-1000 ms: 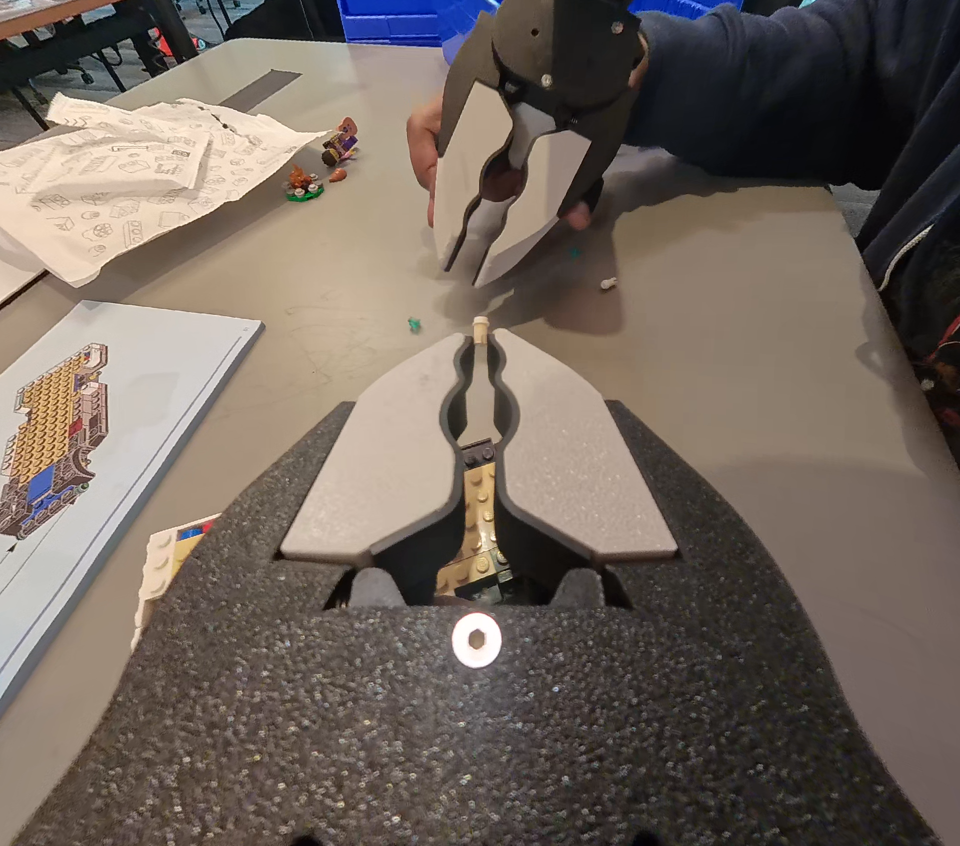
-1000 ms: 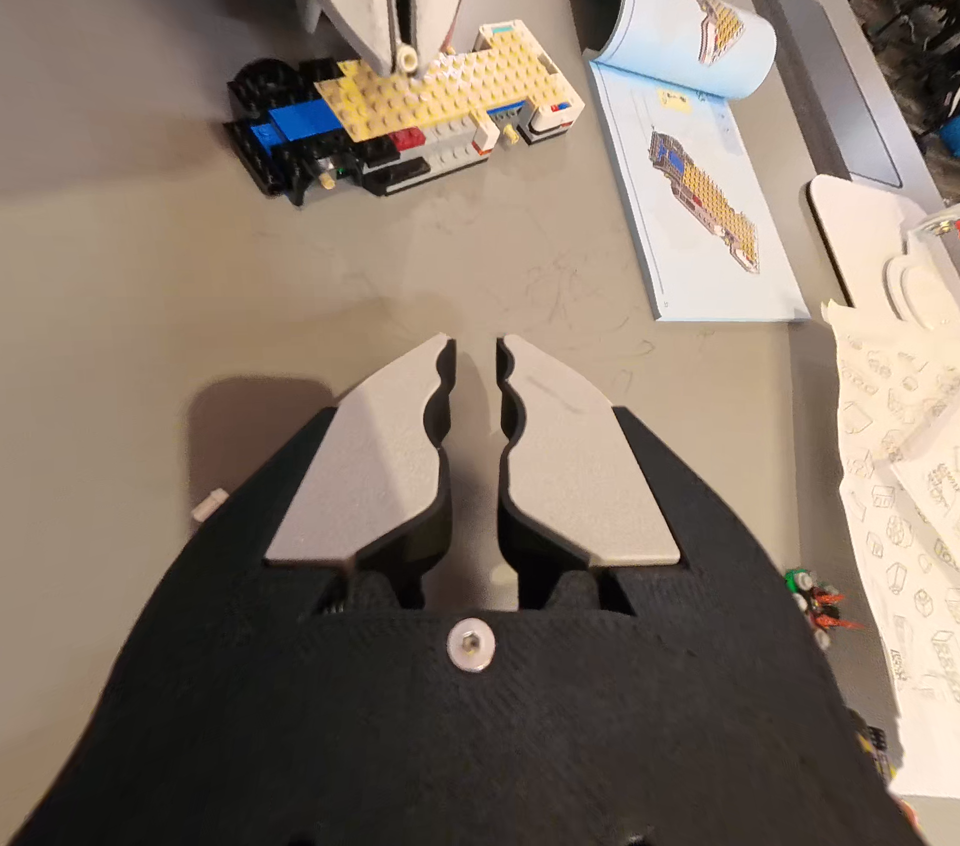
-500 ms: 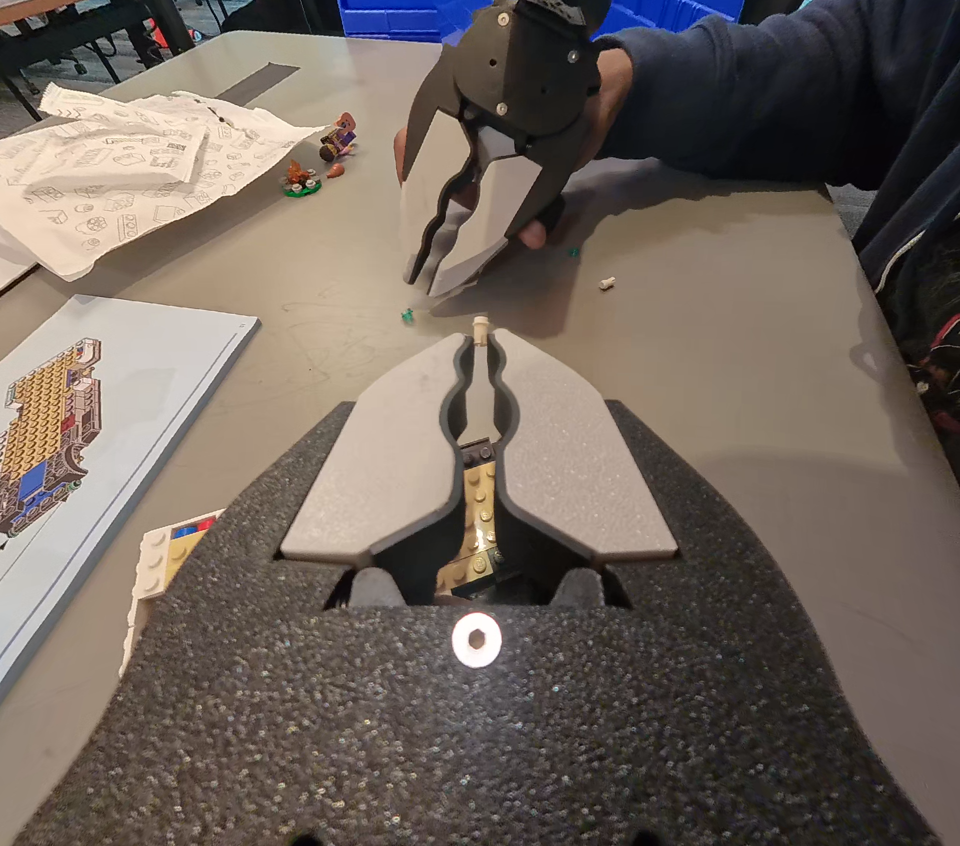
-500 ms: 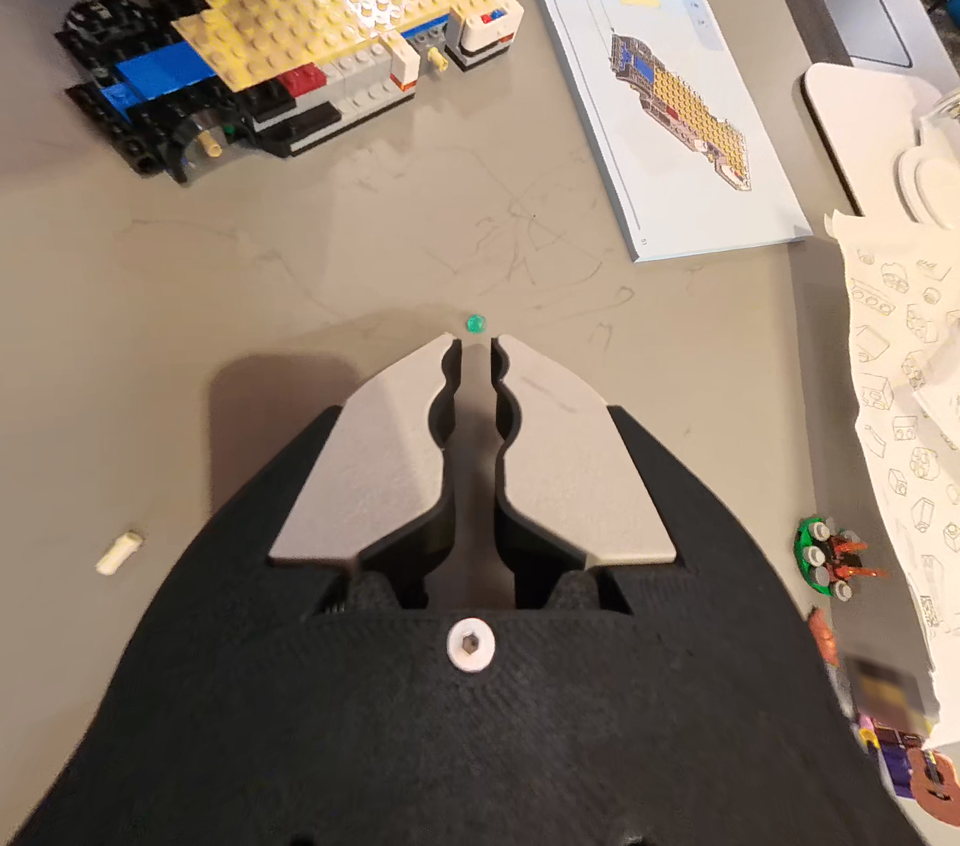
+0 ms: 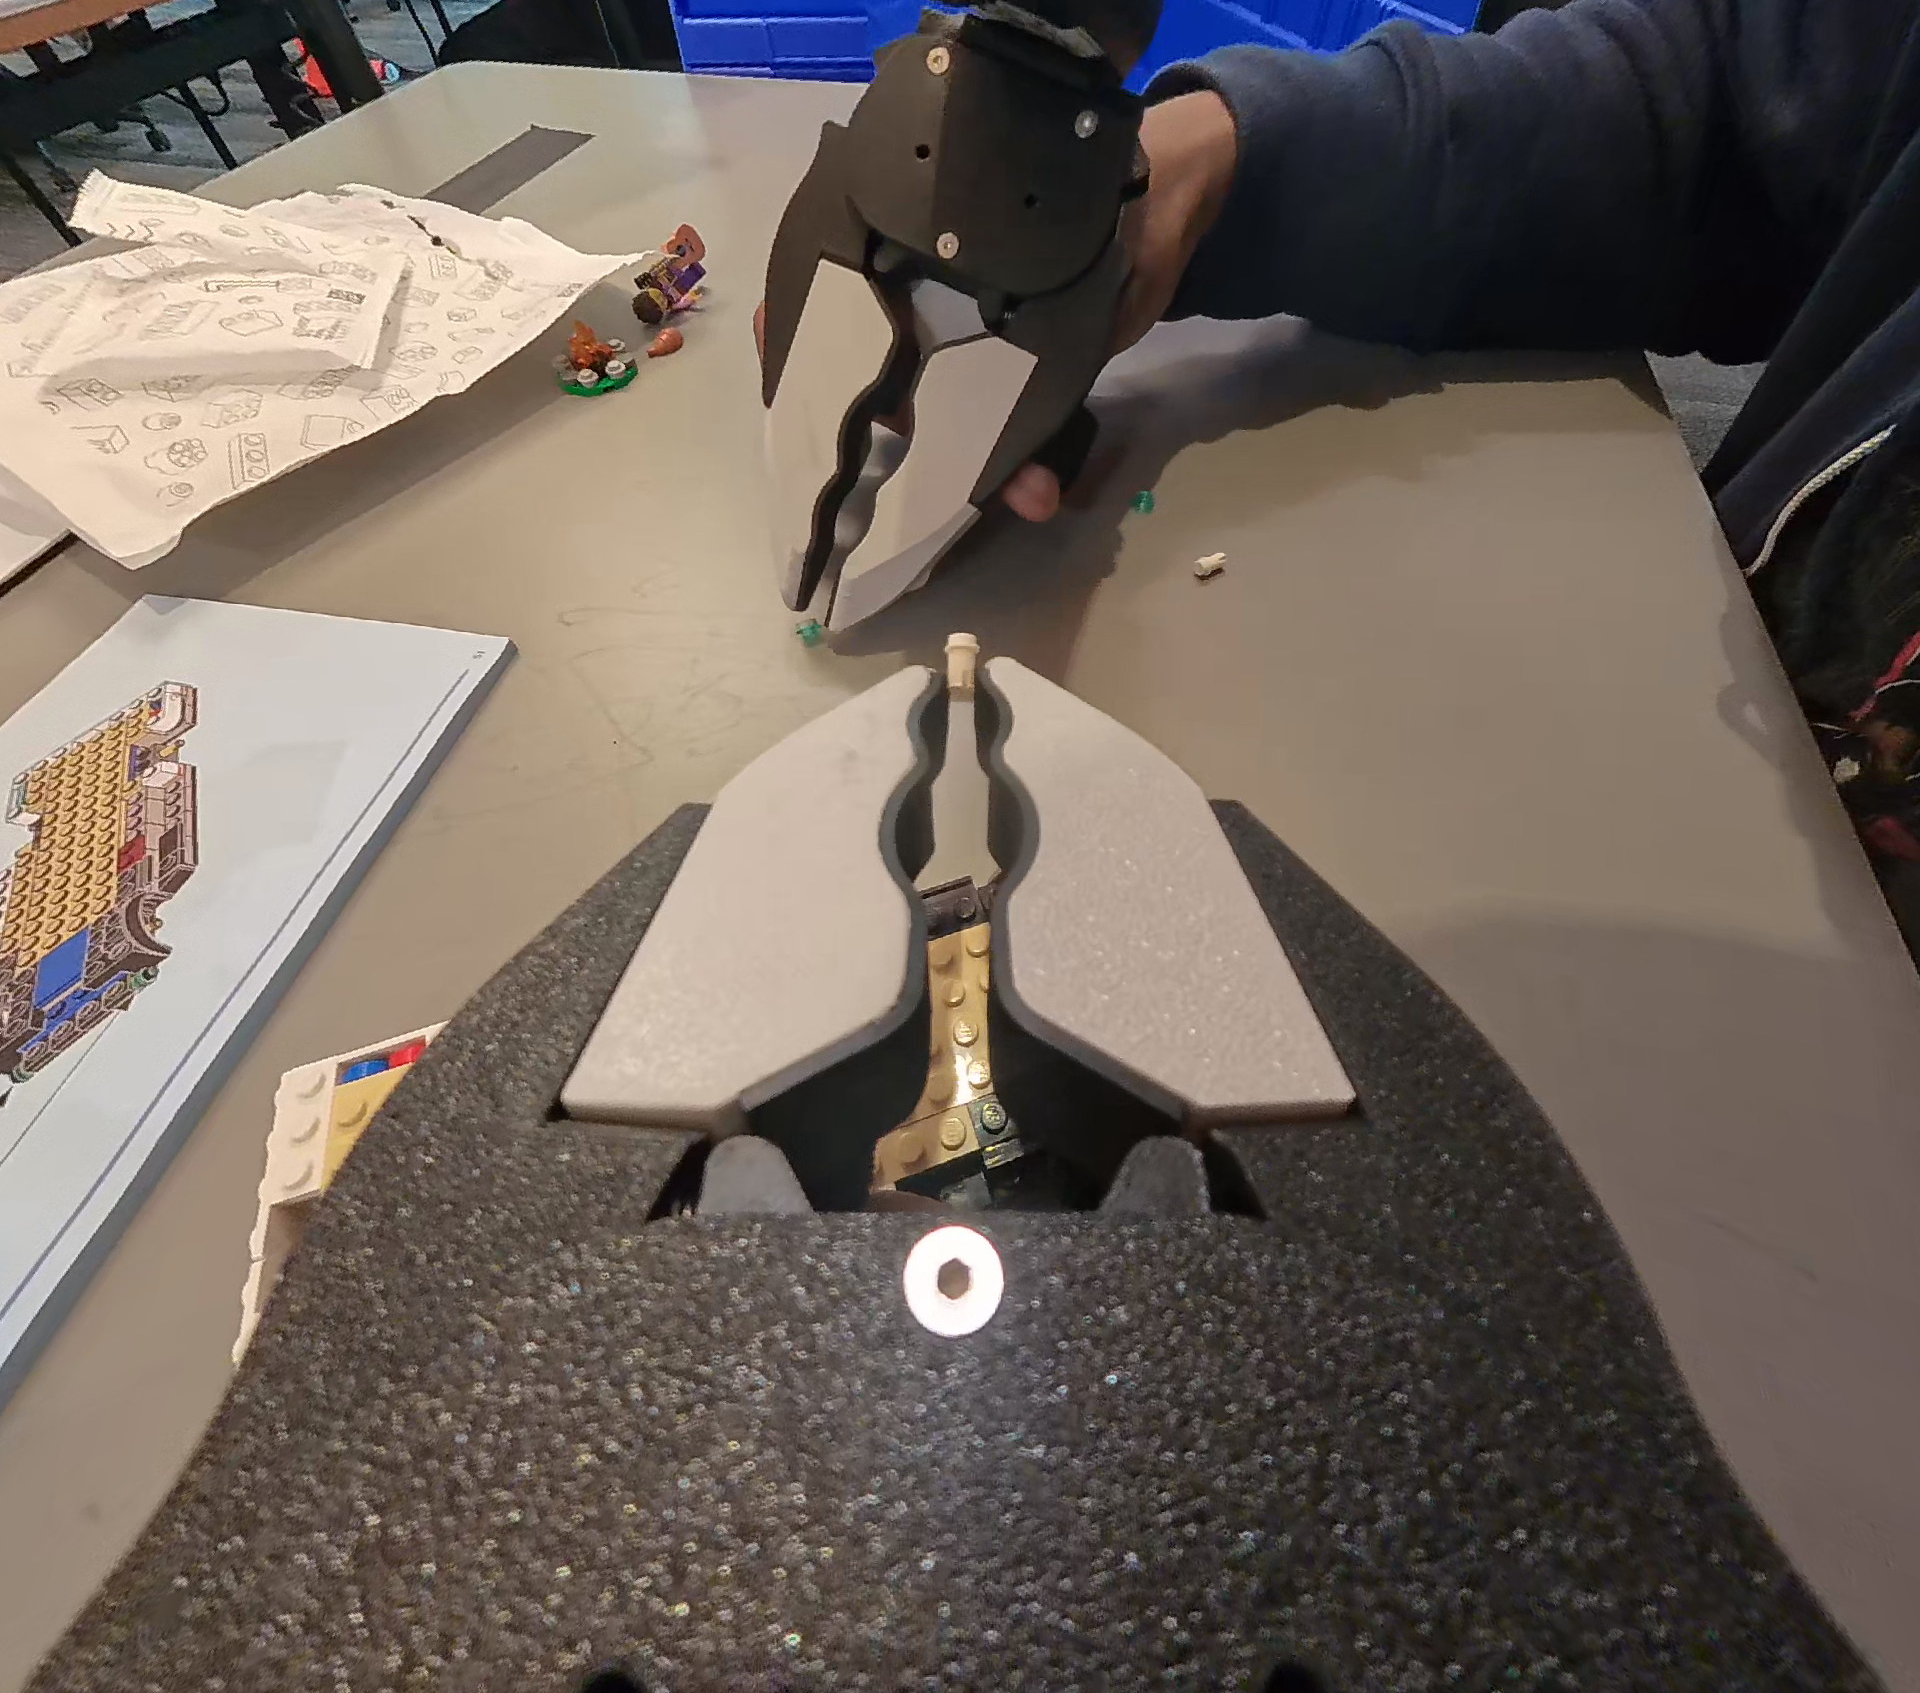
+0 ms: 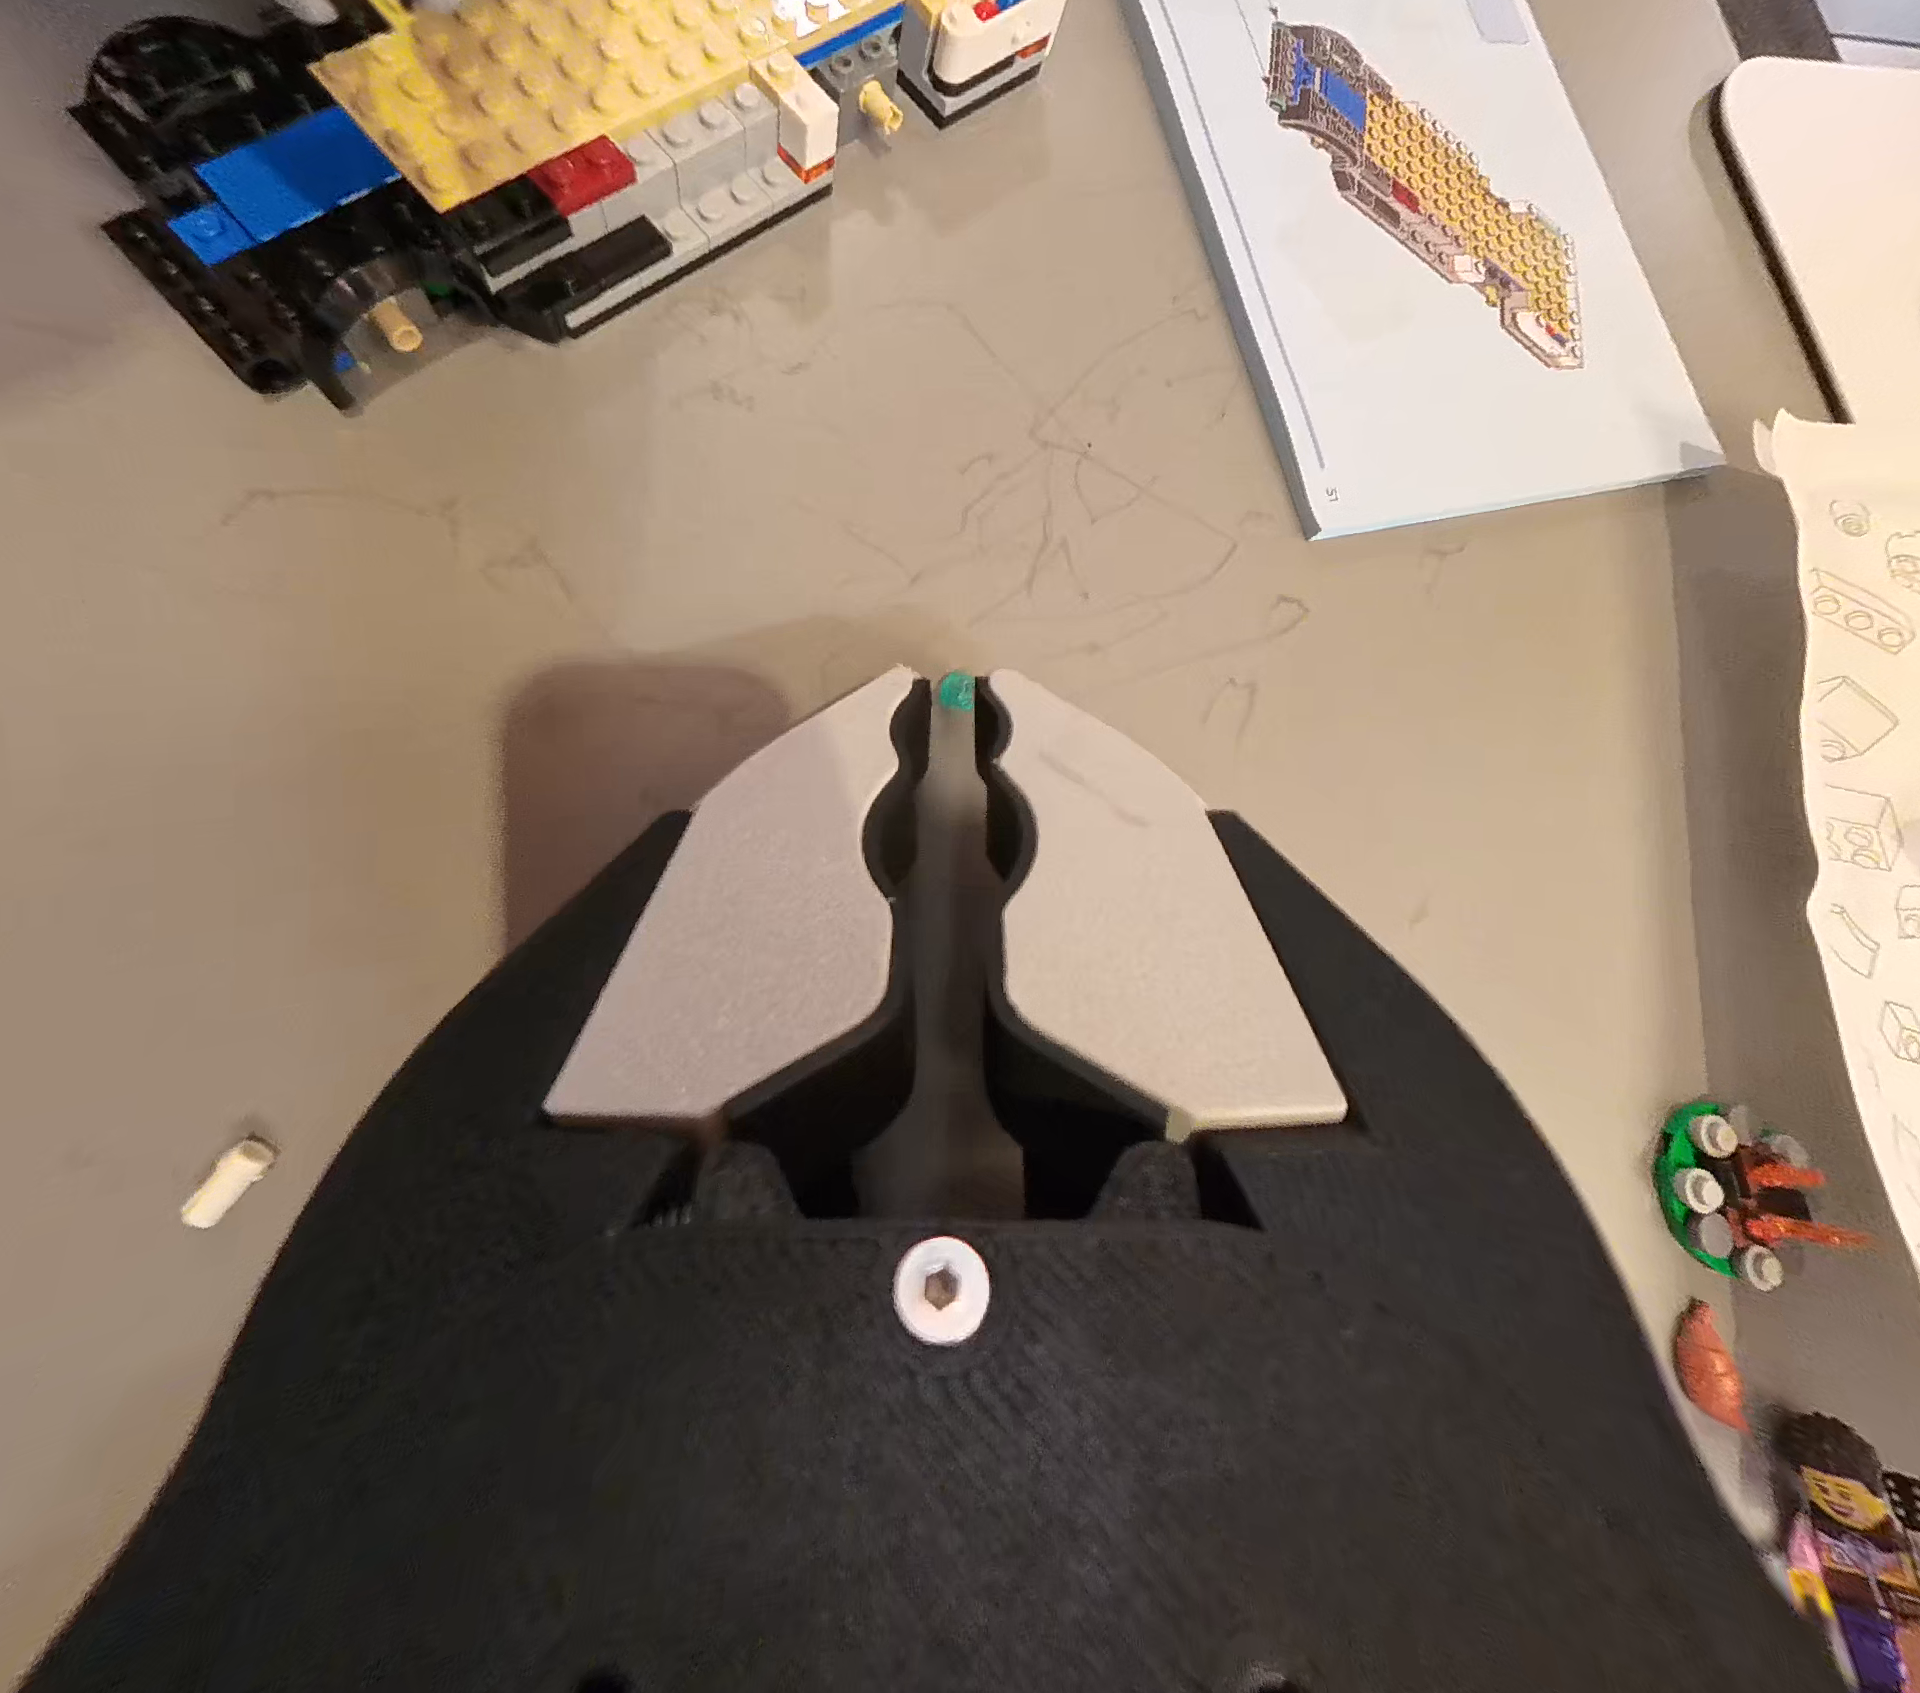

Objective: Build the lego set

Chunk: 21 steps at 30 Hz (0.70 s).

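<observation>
Small translucent green stud (image 6: 954,694): lies on the scratched grey surface (image 6: 727,552), right between the fingertips of the right tongs (image 6: 951,685). These tongs point steeply down at the surface and stand narrowly parted. A dark slit shows beside the stud, so they count as open about it and not clamped.

The left tongs (image 5: 961,675) are closed on a short cream plastic peg (image 5: 961,656). Both pads press its shaft, and its flanged end juts out past the tips. They hang above the tan studded deck of a partly built toy-brick vehicle (image 6: 582,85) with black, blue, red, grey and white parts, seen below through the gap between the fingers.

An open pale-blue instruction booklet (image 6: 1455,241) lies just beside the vehicle. A second cream peg (image 6: 229,1181) and a second green stud (image 5: 1143,501) lie loose on the surface near the right tongs. Farther off lie a torn white printed paper bag (image 5: 260,355), a round green plate carrying orange pieces (image 6: 1725,1196) and a small purple toy figure (image 5: 670,282). A hand (image 5: 1174,209) in a dark sleeve holds the right tongs.
</observation>
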Tool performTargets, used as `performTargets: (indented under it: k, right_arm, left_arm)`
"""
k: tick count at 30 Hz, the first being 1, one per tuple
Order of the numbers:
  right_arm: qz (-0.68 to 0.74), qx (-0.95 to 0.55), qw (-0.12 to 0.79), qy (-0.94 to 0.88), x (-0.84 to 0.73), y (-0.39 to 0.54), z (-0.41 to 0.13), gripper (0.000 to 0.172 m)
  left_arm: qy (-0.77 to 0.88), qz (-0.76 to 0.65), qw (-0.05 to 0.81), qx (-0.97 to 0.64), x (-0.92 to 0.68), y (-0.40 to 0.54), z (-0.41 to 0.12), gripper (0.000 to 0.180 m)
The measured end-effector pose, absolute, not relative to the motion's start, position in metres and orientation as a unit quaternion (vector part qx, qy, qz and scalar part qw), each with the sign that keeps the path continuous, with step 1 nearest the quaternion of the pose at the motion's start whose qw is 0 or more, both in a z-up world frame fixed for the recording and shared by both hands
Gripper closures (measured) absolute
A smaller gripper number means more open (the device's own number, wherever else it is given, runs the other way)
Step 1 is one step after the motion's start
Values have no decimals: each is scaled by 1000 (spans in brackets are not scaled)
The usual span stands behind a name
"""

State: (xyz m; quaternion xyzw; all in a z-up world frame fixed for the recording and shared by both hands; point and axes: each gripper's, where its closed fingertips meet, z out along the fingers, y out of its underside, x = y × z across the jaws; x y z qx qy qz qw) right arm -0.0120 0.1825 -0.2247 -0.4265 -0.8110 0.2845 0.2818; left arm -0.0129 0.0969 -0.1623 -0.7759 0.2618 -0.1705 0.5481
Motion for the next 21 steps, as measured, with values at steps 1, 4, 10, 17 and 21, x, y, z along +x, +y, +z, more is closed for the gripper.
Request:
performTargets:
  k: [1, 4, 10, 17, 21]
  right_arm:
    - [287, -430, 274, -811, -12, 182, -226, 166]
    - [296, -443, 249, -809, -14, 180, -227, 168]
    - [295, -474, 227, -798, -13, 188, -230, 166]
    - [298, -465, 235, -800, -12, 189, -229, 159]
    - [324, -456, 244, -792, -19, 181, -221, 157]
  left_arm:
    - [262, -170, 548, -776, -13, 97, -162, 176]
    - [263, -171, 547, -776, -12, 97, -163, 176]
    - [261, -170, 549, -775, -14, 96, -161, 176]
    - [260, -172, 549, -775, -13, 97, -161, 176]
    - [262, -169, 549, -775, -14, 96, -161, 176]
